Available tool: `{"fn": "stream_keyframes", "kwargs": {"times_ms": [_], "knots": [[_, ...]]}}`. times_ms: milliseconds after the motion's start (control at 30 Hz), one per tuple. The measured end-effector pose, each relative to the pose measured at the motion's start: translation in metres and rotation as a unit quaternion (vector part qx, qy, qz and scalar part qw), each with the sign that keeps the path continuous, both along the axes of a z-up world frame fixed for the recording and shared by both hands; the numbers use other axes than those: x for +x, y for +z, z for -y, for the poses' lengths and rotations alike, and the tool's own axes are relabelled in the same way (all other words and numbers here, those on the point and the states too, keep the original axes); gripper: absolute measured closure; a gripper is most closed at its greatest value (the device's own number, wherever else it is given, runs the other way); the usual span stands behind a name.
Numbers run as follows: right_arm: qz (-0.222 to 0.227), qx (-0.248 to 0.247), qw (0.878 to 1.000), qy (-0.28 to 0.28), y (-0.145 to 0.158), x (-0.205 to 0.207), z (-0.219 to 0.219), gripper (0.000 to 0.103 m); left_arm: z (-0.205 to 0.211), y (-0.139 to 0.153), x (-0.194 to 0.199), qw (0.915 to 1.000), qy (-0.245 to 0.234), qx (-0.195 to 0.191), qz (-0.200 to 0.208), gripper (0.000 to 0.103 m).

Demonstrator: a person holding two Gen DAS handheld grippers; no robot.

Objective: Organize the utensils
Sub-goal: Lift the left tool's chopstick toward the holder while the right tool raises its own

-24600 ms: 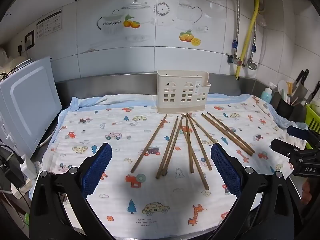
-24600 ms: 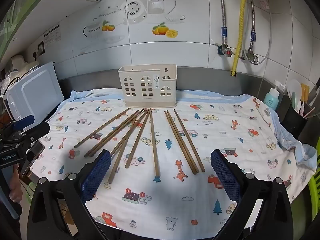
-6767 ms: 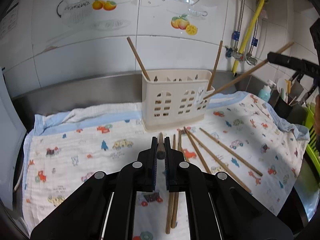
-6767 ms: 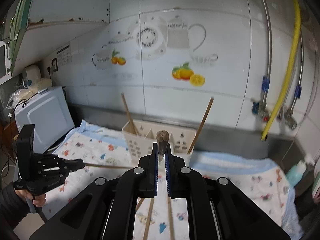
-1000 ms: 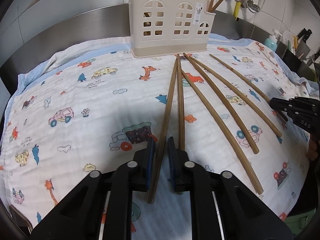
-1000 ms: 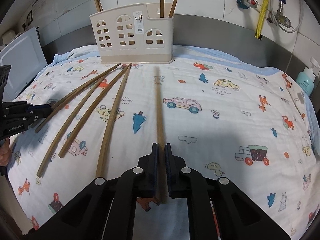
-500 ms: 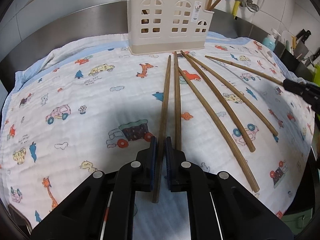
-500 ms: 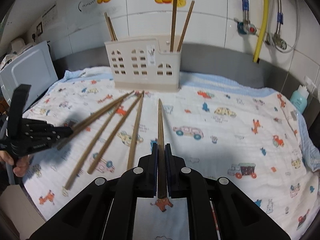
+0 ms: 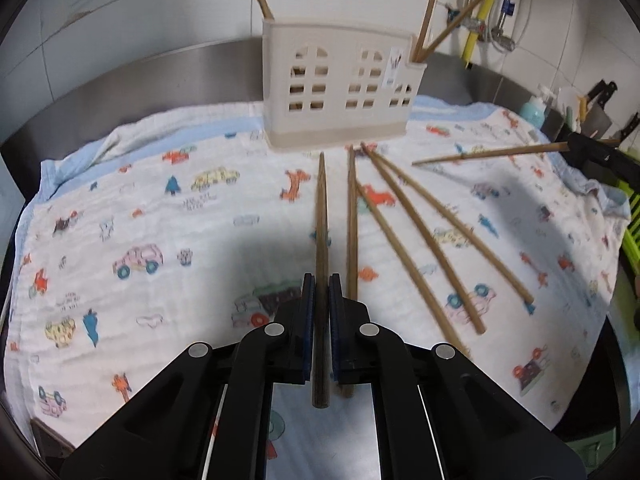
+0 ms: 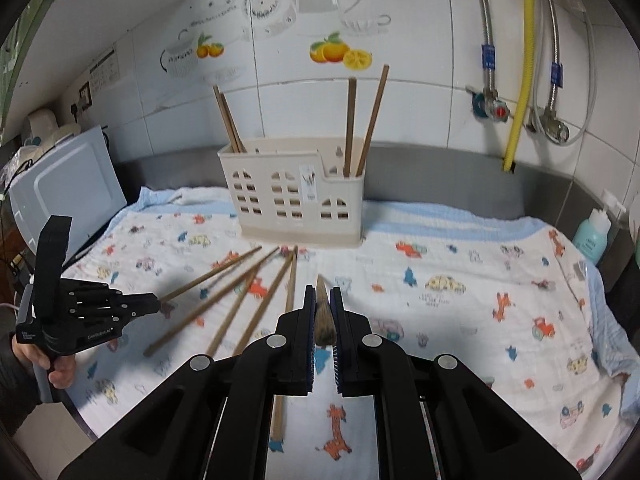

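Note:
My left gripper (image 9: 319,288) is shut on a wooden chopstick (image 9: 321,216), lifted above the printed cloth (image 9: 140,220) and pointing at the cream utensil caddy (image 9: 340,88). My right gripper (image 10: 322,304) is shut on another chopstick (image 10: 323,316), seen end-on, raised and aimed toward the caddy (image 10: 296,196). The caddy holds two chopsticks at its left end (image 10: 228,120) and two at its right end (image 10: 360,120). Three chopsticks (image 9: 404,236) lie fanned on the cloth. The right gripper with its chopstick also shows in the left wrist view (image 9: 576,148).
A white appliance (image 10: 68,184) stands at the left. A teal bottle (image 10: 592,236) and a knife holder (image 9: 596,108) sit at the right. Pipes and a yellow hose (image 10: 524,60) run down the tiled wall. The cloth's front edge overhangs the counter.
Both grippers have lifted their chopsticks off the cloth and risen, tilting toward the caddy. The right gripper's chopstick now points almost straight away from its camera.

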State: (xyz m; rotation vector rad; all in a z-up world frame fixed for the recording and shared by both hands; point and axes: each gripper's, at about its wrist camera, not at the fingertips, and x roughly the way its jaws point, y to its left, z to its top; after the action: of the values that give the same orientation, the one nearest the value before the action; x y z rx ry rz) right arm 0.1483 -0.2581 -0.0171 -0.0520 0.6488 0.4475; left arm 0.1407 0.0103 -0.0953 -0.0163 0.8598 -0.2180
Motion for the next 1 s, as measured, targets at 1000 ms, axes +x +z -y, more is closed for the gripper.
{"fn": "stream_keyframes", "kwargs": {"times_ms": [1000], "knots": [[0.077,0.001,0.996,0.041,0.126,0.043,-0.023,0.096,0.003,0.092,0.030,0.9951,-0.007,-0.027,0.095,0.098]]}}
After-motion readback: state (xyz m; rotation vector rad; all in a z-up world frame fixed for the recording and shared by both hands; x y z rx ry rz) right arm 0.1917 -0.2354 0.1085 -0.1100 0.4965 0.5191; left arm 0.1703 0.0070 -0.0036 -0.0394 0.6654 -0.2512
